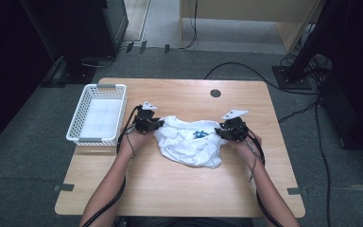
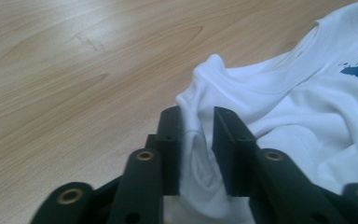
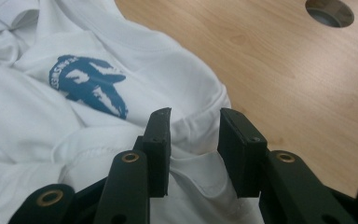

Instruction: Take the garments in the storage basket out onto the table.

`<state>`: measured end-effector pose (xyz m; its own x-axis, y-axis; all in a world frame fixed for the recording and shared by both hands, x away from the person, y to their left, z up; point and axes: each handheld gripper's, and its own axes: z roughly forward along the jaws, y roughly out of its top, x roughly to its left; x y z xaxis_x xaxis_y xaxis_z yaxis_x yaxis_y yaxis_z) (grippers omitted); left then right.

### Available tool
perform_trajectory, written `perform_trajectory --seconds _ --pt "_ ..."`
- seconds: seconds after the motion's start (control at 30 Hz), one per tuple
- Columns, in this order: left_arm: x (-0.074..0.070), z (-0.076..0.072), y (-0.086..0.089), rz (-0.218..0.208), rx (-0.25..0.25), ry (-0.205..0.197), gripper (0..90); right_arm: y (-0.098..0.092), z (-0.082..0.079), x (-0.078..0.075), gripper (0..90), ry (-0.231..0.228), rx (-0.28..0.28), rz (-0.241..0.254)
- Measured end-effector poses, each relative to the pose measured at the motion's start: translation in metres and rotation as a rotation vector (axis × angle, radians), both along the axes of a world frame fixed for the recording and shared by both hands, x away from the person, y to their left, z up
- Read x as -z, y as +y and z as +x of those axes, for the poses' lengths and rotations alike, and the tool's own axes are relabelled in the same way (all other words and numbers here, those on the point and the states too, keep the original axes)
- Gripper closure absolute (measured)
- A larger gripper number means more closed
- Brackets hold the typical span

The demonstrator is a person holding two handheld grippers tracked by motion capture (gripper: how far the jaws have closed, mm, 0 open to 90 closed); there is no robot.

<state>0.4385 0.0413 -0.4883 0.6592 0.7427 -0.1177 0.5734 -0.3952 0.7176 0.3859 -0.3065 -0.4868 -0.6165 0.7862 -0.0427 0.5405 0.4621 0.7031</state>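
Item: one white cotton T-shirt with a blue printed emblem on the chest, lying crumpled in a loose heap on the middle of the light wood-grain table. The fabric was bunched into soft folds, with a ribbed collar band visible in the left gripper view and a stitched hem visible in the right gripper view. The emblem faced up, near the top centre of the heap.

Left gripper: at the shirt's left edge, black jaws parted, a ridge of white cloth standing between them; the pads did not appear to press it.

Right gripper: at the shirt's right edge, jaws likewise spread, a fold of cloth lying in the gap, not pinched.

Also present: a white perforated plastic basket at the table's left side, well apart from the shirt; a round cable hole in the tabletop beyond it.
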Motion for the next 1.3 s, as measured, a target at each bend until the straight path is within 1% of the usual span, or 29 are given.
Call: perform_trajectory --seconds 0.07,0.2,0.33,0.4,0.5,0.6,0.63,0.67,0.7,0.77,0.8,0.87,0.97,1.07,1.17,1.2,1.27,1.3 --pt "-0.002 -0.003 -0.001 -0.004 0.001 -0.002 67.7 -0.004 -0.005 0.002 64.9 0.007 0.005 0.001" --pt "-0.006 -0.009 -0.003 -0.012 0.006 -0.027 59.7 -0.009 -0.014 0.003 63.2 0.008 0.002 0.002" --pt "-0.008 -0.014 -0.006 -0.017 0.025 -0.022 52.1 -0.013 -0.021 -0.002 62.5 -0.006 0.004 0.034" --pt "-0.008 -0.017 -0.008 -0.010 0.031 -0.026 50.0 -0.012 -0.023 -0.004 62.0 -0.009 0.000 0.050" --pt "-0.010 -0.021 -0.010 -0.008 0.030 -0.038 43.1 -0.008 -0.026 -0.010 61.7 -0.019 -0.011 0.064" --pt "-0.015 -0.024 -0.011 -0.009 0.033 -0.050 41.1 -0.003 -0.029 -0.016 62.8 -0.025 -0.022 0.095" --pt "-0.017 -0.025 -0.011 -0.006 0.038 -0.055 40.9 -0.001 -0.030 -0.017 63.3 -0.025 -0.028 0.101" --pt "-0.019 -0.026 -0.012 -0.012 0.036 -0.058 40.7 0.002 -0.030 -0.018 63.6 -0.027 -0.036 0.101" --pt "-0.021 -0.027 -0.013 -0.012 0.042 -0.065 39.9 0.004 -0.031 -0.018 63.8 -0.026 -0.042 0.102" --pt "-0.023 -0.030 -0.015 -0.022 0.048 -0.062 39.9 0.009 -0.030 -0.015 64.3 -0.024 -0.052 0.102" --pt "-0.023 -0.032 -0.017 -0.020 0.056 -0.061 39.9 0.011 -0.030 -0.013 64.7 -0.019 -0.050 0.104" --pt "-0.020 -0.036 -0.021 -0.012 0.067 -0.062 39.9 0.013 -0.027 -0.008 66.0 -0.010 -0.049 0.109" --pt "-0.010 -0.040 -0.025 0.010 0.071 -0.056 39.8 0.015 -0.024 0.001 67.0 0.009 -0.042 0.118" --pt "0.002 -0.042 -0.028 0.051 0.059 -0.059 38.7 0.016 -0.023 0.009 67.0 0.027 -0.037 0.114" --pt "0.012 -0.042 -0.027 0.102 0.048 -0.061 38.6 0.015 -0.022 0.016 67.0 0.040 -0.033 0.102" --pt "0.015 -0.042 -0.027 0.108 0.046 -0.060 38.2 0.014 -0.022 0.018 66.9 0.043 -0.033 0.096" --pt "0.018 -0.042 -0.025 0.130 0.045 -0.072 38.1 0.012 -0.022 0.021 66.1 0.049 -0.027 0.090" --pt "0.019 -0.042 -0.024 0.131 0.042 -0.077 38.0 0.011 -0.022 0.022 65.5 0.053 -0.023 0.089"
